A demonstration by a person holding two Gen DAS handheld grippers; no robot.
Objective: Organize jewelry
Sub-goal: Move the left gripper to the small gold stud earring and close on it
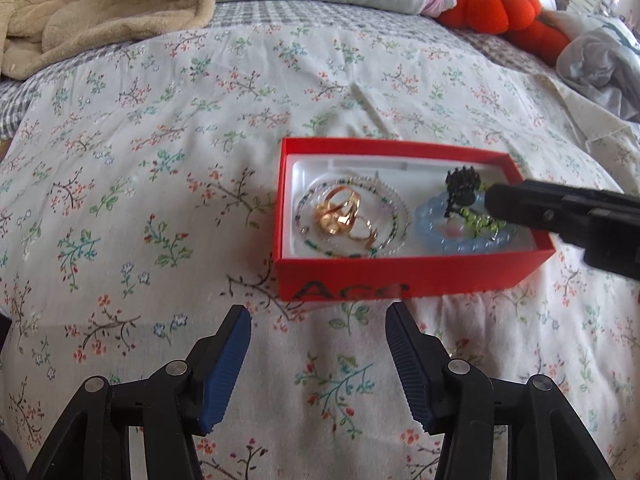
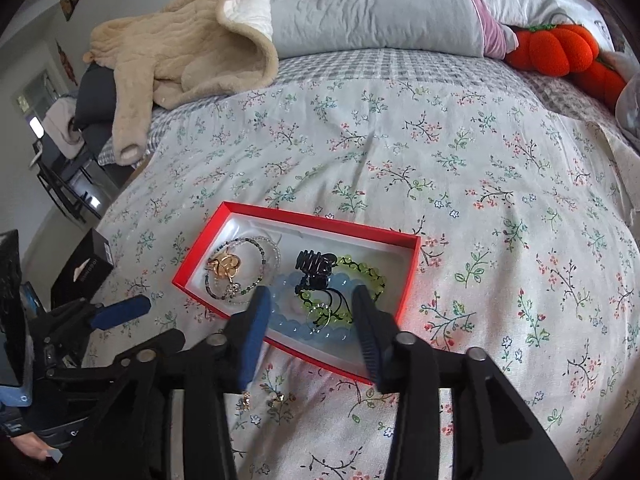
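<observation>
Your left gripper (image 1: 319, 326) sits low over the floral bedsheet (image 1: 160, 128), fingers spread wide with nothing between the blue ribbed pads (image 1: 224, 364), aimed at the near long wall of the shallow red cardboard box (image 1: 400, 278) but short of it, not touching. Your right gripper (image 2: 310, 300) comes in from the right, tips pitched down over the right end of the box; its fingers are also apart, straddling the pile there with no pinch visible. From the left wrist camera only the dark side of the right gripper shows, with its tip over the box rim, just beside the black claw hair clip (image 1: 462, 188). Box contents, white liner: on the left, the gold rings (image 1: 340, 212) lie inside a clear-and-green beaded bracelet (image 1: 394, 216). On the right, a pale blue beaded bracelet (image 1: 460, 246) lies under the black clip and a yellow-green beaded bracelet (image 2: 362, 266), with thin black cord tangled among them. Two small gold earrings (image 2: 262, 400) lie on the sheet outside the box, near your right gripper's body. Beige quilted blanket (image 2: 172, 52), grey pillow (image 2: 372, 4) and orange plush pumpkins (image 2: 560, 50) sit at the far end of the bed, well apart from the box.
</observation>
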